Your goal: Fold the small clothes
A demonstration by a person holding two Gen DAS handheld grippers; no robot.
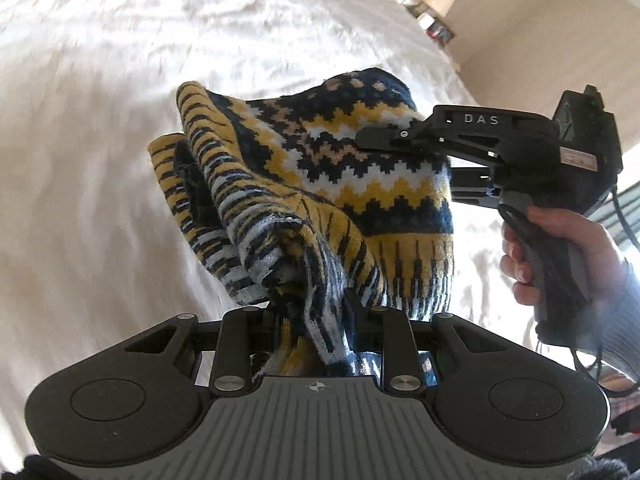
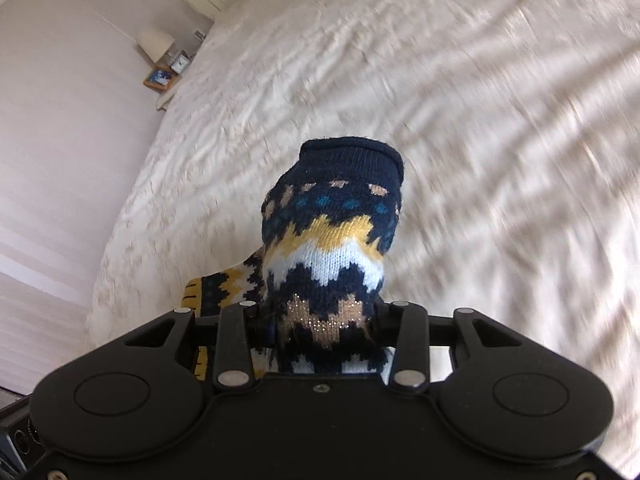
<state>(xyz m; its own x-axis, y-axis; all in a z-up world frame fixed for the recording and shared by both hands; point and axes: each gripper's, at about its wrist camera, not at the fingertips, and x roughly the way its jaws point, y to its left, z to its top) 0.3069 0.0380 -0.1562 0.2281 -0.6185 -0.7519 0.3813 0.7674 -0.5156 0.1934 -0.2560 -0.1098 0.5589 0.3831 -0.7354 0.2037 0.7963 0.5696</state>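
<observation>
From the left wrist view we see the navy, yellow and white patterned knitted garment (image 1: 320, 184) lifted above the cream wrinkled bedcover (image 1: 100, 140). Our left gripper (image 1: 310, 320) is clenched on its bunched lower edge. The right gripper (image 1: 384, 136), held by a hand (image 1: 532, 252) in a grey ribbed sleeve (image 1: 624, 320), grips the garment's upper right part. From the right wrist view the right gripper (image 2: 324, 320) is clamped on the knit (image 2: 332, 240), whose navy hem stands up above the bedcover (image 2: 480, 120).
</observation>
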